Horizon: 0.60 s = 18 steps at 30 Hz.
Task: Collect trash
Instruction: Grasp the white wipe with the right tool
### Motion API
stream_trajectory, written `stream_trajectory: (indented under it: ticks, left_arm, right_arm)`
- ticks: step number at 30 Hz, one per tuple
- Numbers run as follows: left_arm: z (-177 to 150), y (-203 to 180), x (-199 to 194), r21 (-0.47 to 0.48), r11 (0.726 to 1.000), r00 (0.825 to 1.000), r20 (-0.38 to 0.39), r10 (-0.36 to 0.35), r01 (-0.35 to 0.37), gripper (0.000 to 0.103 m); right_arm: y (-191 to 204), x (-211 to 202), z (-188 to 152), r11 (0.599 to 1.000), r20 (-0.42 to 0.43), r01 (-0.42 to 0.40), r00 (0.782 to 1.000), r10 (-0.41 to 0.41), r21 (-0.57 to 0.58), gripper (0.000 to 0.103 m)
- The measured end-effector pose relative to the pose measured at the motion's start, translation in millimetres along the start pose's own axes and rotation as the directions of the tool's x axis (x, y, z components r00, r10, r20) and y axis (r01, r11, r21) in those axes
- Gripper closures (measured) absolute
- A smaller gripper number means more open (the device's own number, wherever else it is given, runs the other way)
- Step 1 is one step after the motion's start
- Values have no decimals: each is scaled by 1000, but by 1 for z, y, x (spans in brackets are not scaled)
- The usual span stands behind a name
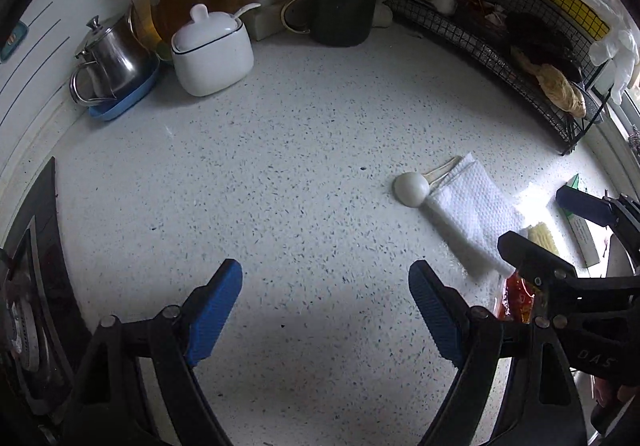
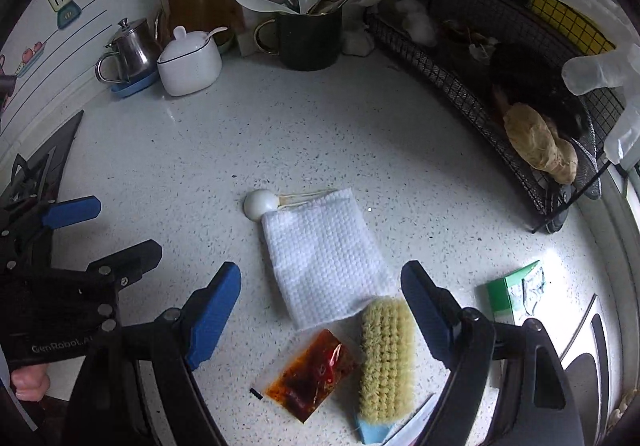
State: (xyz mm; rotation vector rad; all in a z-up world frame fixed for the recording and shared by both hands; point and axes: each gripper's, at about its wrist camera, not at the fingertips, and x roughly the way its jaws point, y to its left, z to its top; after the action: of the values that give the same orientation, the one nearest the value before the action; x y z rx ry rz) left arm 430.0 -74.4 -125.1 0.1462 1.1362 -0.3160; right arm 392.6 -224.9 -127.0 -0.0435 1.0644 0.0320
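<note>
Speckled white stone forms the bench (image 2: 360, 134), which is crowded at the back with a white lidded pot (image 2: 188, 62), a steel jug (image 2: 132, 50), a dark mug of utensils (image 2: 308, 38) and a wire rack (image 2: 480, 86). Nearer the front, the trash is spread out: a stained red sauce packet (image 2: 312, 378), a white paper towel (image 2: 324, 258) and a torn green carton (image 2: 516, 290). A scrubbing brush (image 2: 386, 358) is seen touching the packet's right edge and overlapping the towel's lower corner, and a white spoon (image 2: 260, 204) is partly tucked under the towel's far end.

The right claw (image 2: 320, 310) is held wide open and empty above the packet and brush. The left claw (image 1: 326, 310) is likewise spread wide with nothing in it, over bare stone to the left of the litter.

Trouble is most likely from the crowding. If the packet is closed upon, the brush bristles could be caught as well and dragged along. The packet lies flat and looks greasy, so it could be pushed along or slip free. If the towel is lifted first, the spoon may be flicked away
</note>
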Motion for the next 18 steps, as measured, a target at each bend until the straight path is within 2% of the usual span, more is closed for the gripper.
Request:
stream_trajectory:
  ticks: [10,14,16,18]
  left_arm:
    - [18,16,41,35,999,999,-41,29,-27,19]
    - [19,20,48,7,1000,998,-66,-4,4,19]
    - [19,22,51,-2,1000,997,-77,-22,21,19]
    - [18,22,52,2,1000,996,-82,-24,24,19]
  right_arm:
    - [0,56,8,998,-113,-58,992,56,-20,22]
    - [-1,56,8,998,-84,-46,996,42,-43,23]
    - [0,53,5,998,-65,-21,998,17,-64,38]
    - [0,48,0,997,-59,-30,998,26,-71,46]
